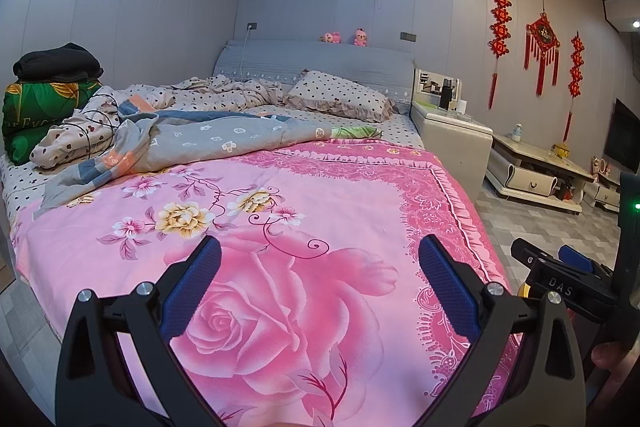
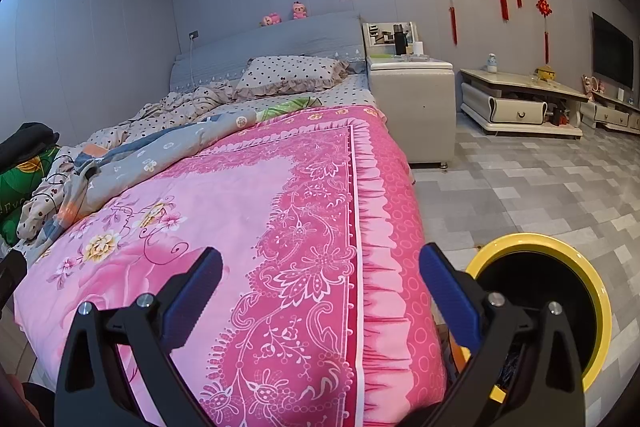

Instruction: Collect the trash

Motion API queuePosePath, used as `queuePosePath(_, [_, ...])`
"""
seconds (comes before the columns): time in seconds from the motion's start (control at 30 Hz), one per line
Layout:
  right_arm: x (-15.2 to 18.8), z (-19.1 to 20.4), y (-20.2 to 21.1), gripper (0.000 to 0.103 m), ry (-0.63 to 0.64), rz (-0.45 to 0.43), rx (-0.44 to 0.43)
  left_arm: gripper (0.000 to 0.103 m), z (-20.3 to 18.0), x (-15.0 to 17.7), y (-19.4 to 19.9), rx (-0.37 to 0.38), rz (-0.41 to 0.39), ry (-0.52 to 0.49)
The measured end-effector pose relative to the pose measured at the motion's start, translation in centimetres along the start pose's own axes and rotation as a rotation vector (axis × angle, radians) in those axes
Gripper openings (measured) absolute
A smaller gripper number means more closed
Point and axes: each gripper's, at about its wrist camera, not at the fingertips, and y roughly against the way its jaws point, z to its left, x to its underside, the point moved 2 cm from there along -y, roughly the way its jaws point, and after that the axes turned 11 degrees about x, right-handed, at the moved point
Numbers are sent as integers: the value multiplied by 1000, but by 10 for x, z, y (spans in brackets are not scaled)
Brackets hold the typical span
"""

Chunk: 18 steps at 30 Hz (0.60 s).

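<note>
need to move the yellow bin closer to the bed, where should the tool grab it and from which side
Grip the bin's yellow rim, one finger inside the opening and one outside. The rim is a thin raised lip around a wide, dark, open mouth, so it likely fits between the fingers where the round body would not. Come from above on the bed side, where the open right tool already hangs nearest the bin.

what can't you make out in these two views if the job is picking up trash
- Yellow-rimmed bin: right wrist view; the inside is dark and the right gripper frame covers its near part, so contents unknown.
- Nightstand: both views; the items on top are too small to tell trash from belongings.
- Low cabinet shelf: right wrist view; clutter too small.
- Floor beside the bed's far side: hidden by the pink quilt.
- No trash is identifiable on the bed.
</note>
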Motion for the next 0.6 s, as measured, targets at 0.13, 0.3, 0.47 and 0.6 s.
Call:
queuePosePath(0.13, [0,0,-1,95,0,1,1,95,0,0,0,0,0,0])
queuePosePath(0.3, [0,-1,-1,95,-1,4,1,95,0,0,0,0,0,0])
queuePosePath(0.47, [1,-1,-2,95,-5,8,1,95,0,0,0,-1,0,0])
queuePosePath(0.6, [1,-2,-3,95,-6,8,1,95,0,0,0,1,2,1])
